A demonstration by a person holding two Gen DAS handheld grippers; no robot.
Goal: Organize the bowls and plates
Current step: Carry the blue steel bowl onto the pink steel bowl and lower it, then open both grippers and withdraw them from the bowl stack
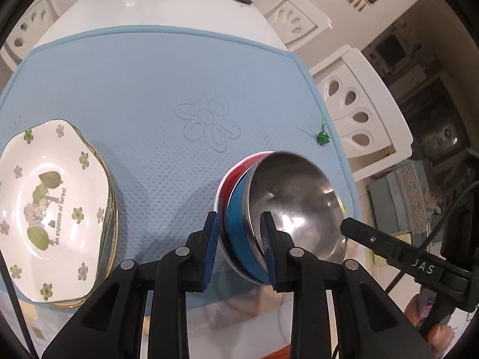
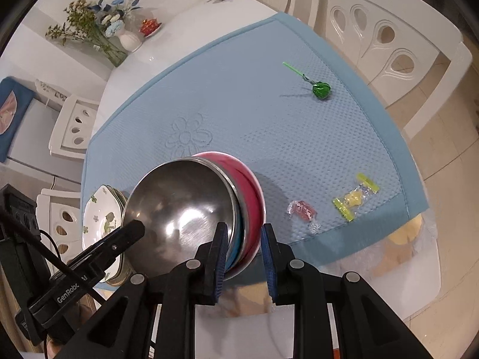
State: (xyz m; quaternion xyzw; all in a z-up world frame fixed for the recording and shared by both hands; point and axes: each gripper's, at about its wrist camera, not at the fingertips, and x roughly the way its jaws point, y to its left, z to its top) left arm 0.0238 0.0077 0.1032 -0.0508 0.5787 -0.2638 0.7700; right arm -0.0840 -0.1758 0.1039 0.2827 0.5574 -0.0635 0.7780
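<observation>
A nested stack of steel-lined bowls (image 1: 287, 203), blue shell inside a red one, is held above the blue mat (image 1: 149, 89). My left gripper (image 1: 239, 233) has its jaws around the stack's rim on one side. My right gripper (image 2: 242, 239) has its jaws around the rim (image 2: 245, 209) on the other side. Each gripper's pads sit against or very near the bowl walls. A stack of flowered white plates (image 1: 51, 206) rests at the mat's left edge, and it also shows in the right wrist view (image 2: 101, 221).
A green lollipop (image 2: 321, 89), a red wrapped candy (image 2: 302, 209) and a yellow wrapped candy (image 2: 354, 199) lie on the mat. White chairs (image 1: 359, 107) ring the table. A flower vase (image 2: 128, 40) and a red dish (image 2: 151, 27) stand at the far end.
</observation>
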